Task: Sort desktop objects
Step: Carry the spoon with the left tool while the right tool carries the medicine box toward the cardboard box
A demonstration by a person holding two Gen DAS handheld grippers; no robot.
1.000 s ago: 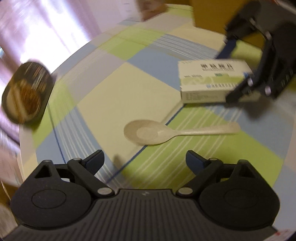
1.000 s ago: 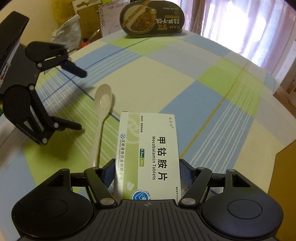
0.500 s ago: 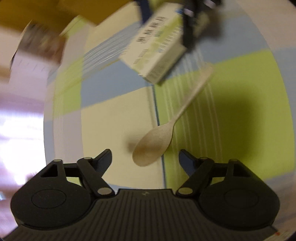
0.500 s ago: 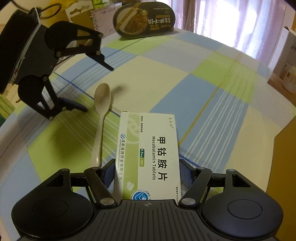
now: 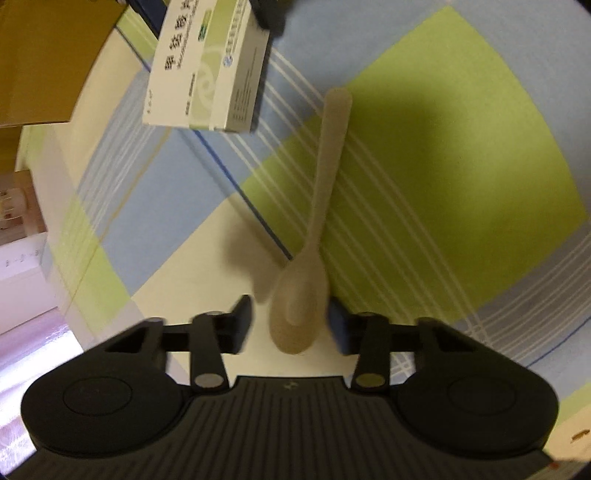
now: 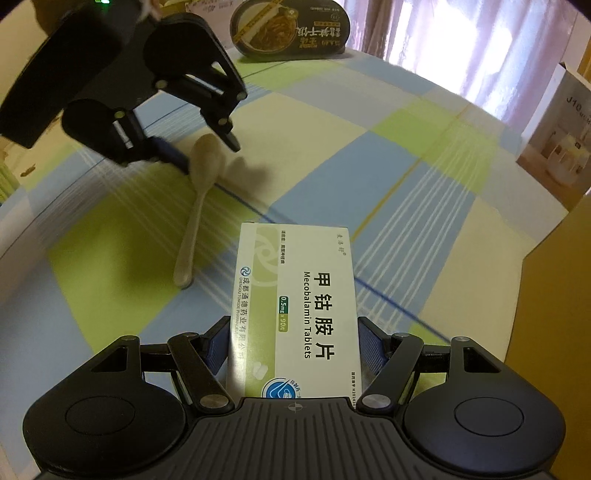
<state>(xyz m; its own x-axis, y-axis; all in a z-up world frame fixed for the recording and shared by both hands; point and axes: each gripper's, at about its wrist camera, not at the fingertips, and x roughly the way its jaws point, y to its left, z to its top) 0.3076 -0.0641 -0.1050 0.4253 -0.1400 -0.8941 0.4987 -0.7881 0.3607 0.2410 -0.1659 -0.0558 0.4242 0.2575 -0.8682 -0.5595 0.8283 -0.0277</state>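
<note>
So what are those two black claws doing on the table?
A person is sorting things with a claw in each hand. The right claw is shut on a box of Mecobalamin tablets, held up off the checked tablecloth. The left claw is open, with its fingers either side of the bowl of a beige spoon that lies on the cloth. It has not gripped it yet. A tray of noodles stands at the far edge.
</note>
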